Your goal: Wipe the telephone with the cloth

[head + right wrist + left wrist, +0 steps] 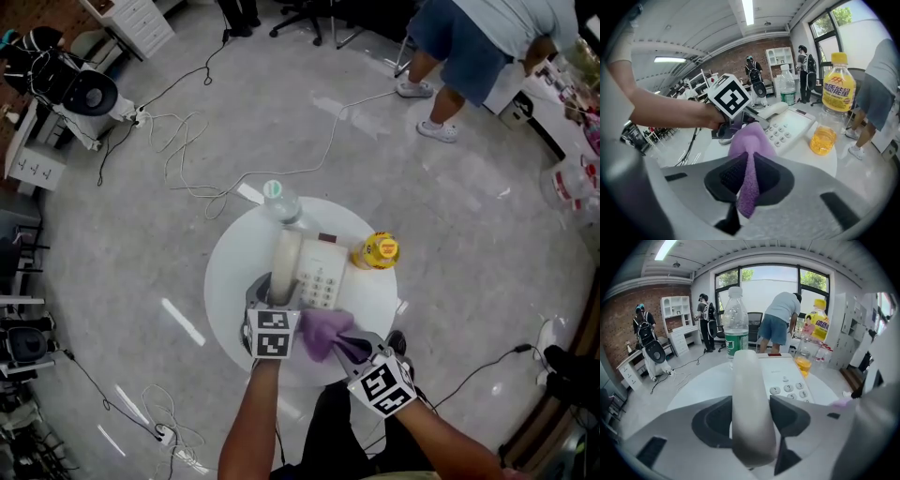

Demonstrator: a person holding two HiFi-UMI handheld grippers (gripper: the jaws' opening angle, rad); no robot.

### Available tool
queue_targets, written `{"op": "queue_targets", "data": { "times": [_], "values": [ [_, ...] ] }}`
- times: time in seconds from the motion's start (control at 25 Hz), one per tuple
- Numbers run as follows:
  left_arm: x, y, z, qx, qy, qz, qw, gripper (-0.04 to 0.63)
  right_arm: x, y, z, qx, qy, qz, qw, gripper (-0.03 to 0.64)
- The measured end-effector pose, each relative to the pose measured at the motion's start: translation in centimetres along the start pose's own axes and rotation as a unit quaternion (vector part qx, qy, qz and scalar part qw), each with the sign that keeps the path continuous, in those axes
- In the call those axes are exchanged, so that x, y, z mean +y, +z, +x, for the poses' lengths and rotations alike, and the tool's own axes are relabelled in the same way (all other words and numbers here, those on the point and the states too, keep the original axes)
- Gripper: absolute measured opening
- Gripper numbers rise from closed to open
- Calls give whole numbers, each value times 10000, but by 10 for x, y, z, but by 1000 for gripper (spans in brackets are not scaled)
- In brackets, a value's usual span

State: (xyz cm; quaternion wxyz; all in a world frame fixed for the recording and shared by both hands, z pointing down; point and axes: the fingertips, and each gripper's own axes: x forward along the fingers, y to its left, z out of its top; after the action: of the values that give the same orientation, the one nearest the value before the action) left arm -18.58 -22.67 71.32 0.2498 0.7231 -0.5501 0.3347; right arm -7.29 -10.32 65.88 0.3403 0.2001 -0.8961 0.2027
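The telephone [319, 275] sits in the middle of the round desk [234, 281], its handset [750, 413] in the cradle on the left side. My left tongs [274, 292] stand wide astride the handset's near end, pads seemingly against both its sides. My right tongs [749, 187] are clamped on the purple cloth [323, 330], which is bunched just at the phone's near end; I cannot tell if it touches. I judge the wiping to be barely begun, with keypad, handset and cradle left to do. A water bottle [279, 202] stands at the far edge and a yellow drink bottle [377, 251] to the right.
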Motion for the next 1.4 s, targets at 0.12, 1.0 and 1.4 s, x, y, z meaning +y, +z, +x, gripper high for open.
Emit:
{"op": "queue_targets", "data": {
  "times": [0.12, 1.0, 1.4],
  "values": [
    [-2, 0, -3, 55, -115, -277, 9995, 219, -5, -1, -4, -83, 21, 239, 9997, 21],
    [-59, 61, -219, -1898, -4421, -4001, 7800, 213, 19, 176, -54, -2950, 1334, 1909, 9267, 23],
    [-68, 64, -244, -2222, -4690, -4457, 7294, 215, 83, 145, -85, -2370, 2675, 2668, 8950, 21]
  ]
}}
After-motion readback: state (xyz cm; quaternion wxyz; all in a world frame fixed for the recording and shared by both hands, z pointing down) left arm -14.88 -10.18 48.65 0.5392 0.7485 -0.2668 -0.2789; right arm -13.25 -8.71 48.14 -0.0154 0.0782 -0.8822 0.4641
